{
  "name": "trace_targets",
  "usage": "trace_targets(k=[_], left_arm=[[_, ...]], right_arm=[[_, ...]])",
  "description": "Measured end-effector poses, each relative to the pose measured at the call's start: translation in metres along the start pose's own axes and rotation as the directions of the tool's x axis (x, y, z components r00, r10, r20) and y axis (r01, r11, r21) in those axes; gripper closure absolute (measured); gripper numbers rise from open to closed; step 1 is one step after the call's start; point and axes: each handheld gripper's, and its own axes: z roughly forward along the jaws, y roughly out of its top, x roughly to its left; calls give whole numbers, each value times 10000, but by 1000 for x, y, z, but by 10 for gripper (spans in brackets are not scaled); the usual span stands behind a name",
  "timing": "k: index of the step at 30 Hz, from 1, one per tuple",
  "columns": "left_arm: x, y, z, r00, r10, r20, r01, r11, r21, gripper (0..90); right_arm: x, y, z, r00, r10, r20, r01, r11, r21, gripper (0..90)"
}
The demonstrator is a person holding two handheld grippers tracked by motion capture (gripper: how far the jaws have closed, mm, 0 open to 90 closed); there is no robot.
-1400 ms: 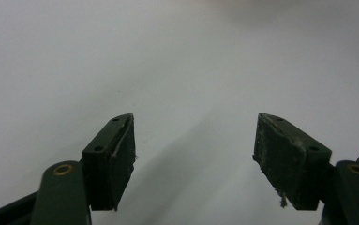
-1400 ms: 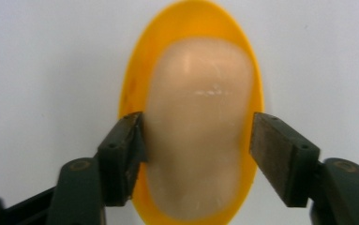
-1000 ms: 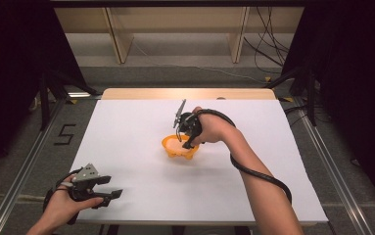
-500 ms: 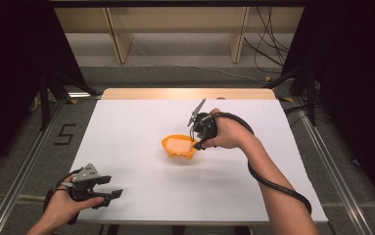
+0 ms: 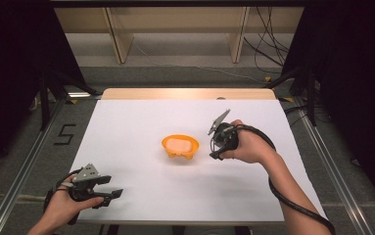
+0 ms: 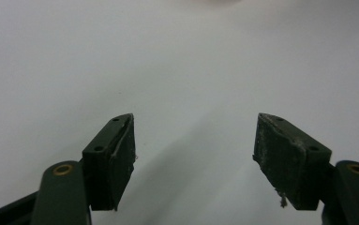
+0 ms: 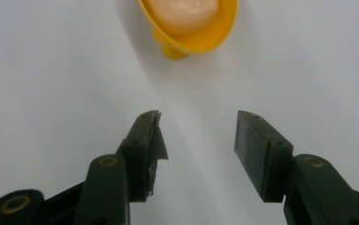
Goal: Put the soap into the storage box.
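The small orange plastic bowl (image 5: 180, 146) holding a pale soft lump is probably light and slippery; the right gripper (image 7: 198, 140), fingers spread wide and empty, is facing its thin rim, the likeliest hold.

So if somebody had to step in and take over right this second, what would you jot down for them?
Right gripper: open, holding nothing, just to the right of the orange bowl and apart from it.
Left gripper: open, holding nothing, near the front left corner of the white table.
Bowl: upright near the table's middle, with a pale peach lump inside.
Done: the lump sits in the bowl.
Left: hard to tell; probably nothing more with the bowl, but check.
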Motion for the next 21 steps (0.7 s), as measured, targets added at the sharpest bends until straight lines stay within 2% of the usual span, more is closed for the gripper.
trace_targets(k=[10,13,16,19,21], left_arm=[[0,0,0,10000,77,-20,-77,10000,63,295],[0,0,0,10000,-17,-30,17,10000,-9,294],[0,0,1,10000,-29,-37,29,10000,-9,294],[-1,0,1,10000,-24,-43,24,10000,-3,295],[0,0,1,9999,54,-108,-53,10000,63,294]], right_arm=[[6,-42,3,9970,741,245,-735,9971,-213,492],[7,-54,6,9953,924,293,-913,9952,-347,485],[8,-62,8,9926,1156,381,-1139,9925,-436,481],[12,-77,14,9865,1583,419,-1552,9854,-696,474],[12,-83,16,9852,1660,435,-1617,9829,-886,473]])
